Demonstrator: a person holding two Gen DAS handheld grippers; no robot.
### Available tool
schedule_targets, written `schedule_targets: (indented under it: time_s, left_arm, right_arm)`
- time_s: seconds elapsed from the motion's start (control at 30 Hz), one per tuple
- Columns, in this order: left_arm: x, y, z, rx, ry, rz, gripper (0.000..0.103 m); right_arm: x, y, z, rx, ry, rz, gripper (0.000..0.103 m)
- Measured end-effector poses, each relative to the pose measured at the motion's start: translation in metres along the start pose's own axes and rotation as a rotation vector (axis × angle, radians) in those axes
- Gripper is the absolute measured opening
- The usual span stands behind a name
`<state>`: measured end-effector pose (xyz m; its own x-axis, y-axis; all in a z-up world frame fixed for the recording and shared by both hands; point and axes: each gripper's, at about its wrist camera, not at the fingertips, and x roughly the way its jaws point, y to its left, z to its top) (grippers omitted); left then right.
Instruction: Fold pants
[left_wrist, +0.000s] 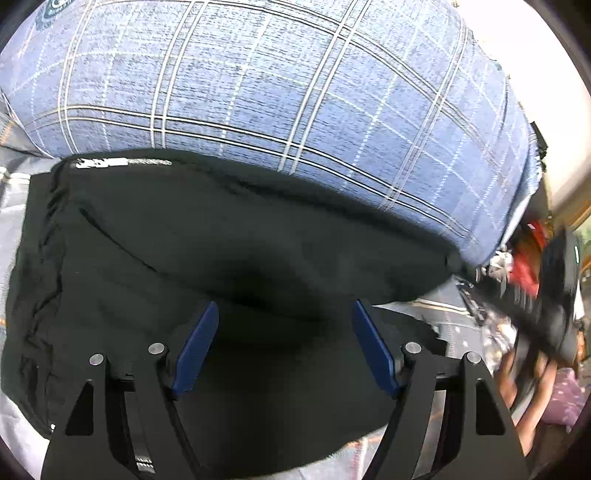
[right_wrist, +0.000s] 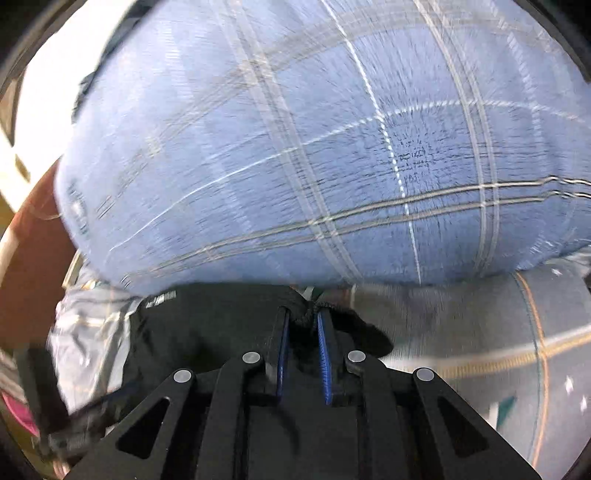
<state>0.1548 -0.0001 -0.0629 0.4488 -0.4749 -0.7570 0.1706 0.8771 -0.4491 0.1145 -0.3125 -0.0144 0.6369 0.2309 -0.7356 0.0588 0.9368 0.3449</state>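
The black pants (left_wrist: 207, 258) lie spread on the bed below a big blue plaid pillow (left_wrist: 277, 85). A white label shows near their top left edge. My left gripper (left_wrist: 284, 314) is open, its blue pads wide apart just above the middle of the black cloth, holding nothing. In the right wrist view my right gripper (right_wrist: 302, 317) is shut on a bunched edge of the black pants (right_wrist: 207, 325), right at the foot of the pillow (right_wrist: 314, 155).
The bed has a grey patterned sheet (right_wrist: 480, 332) with orange lines. At the right of the left wrist view there is a blurred black gripper (left_wrist: 557, 295), red and pink clutter, and the person's arm (left_wrist: 524, 387). A brown headboard (right_wrist: 26, 266) is on the left.
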Motion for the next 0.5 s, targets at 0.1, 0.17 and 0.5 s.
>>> schedule_targets:
  time_s: [0.1,0.17,0.5]
  left_arm:
    - [-0.004,0.0,0.003,-0.018,0.015,-0.067,0.074]
    - [0.001,0.002,0.01,-0.057,0.024,-0.054,0.075]
    - [0.061,0.004,0.065,-0.274,0.185,0.013,0.074]
  right_arm:
    - [-0.012,0.008,-0.036,-0.008,-0.016,0.014,0.014]
    - [-0.011,0.008,-0.049,0.014,-0.007,0.02,0.014]
    - [-0.015,-0.014,-0.044,-0.058,0.032,0.03,0.014]
